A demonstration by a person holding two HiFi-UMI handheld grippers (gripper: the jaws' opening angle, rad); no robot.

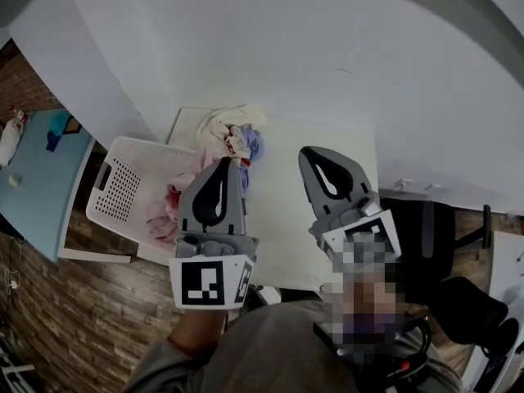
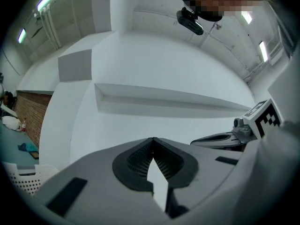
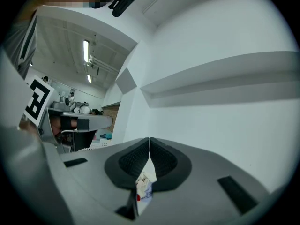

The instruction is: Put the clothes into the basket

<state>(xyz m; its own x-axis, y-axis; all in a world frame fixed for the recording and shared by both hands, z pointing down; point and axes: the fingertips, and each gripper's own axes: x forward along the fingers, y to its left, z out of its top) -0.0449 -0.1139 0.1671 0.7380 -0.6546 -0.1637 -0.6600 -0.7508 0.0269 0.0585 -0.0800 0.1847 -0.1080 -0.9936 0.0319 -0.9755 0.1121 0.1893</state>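
With my left gripper (image 1: 224, 162) and right gripper (image 1: 306, 151) both pressed together on nothing, the clothes (image 1: 232, 131) lie just beyond the left's tip, the basket (image 1: 119, 188) alongside at their left.

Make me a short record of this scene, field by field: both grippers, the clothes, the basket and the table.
left gripper: shut, empty, held over the table
right gripper: shut, empty, held over the table
table: white
pile: mixed clothes, lying at the table's far left corner
basket: white, perforated wall, left of the table
pink clothes: inside the basket
task state: pile not yet in the basket
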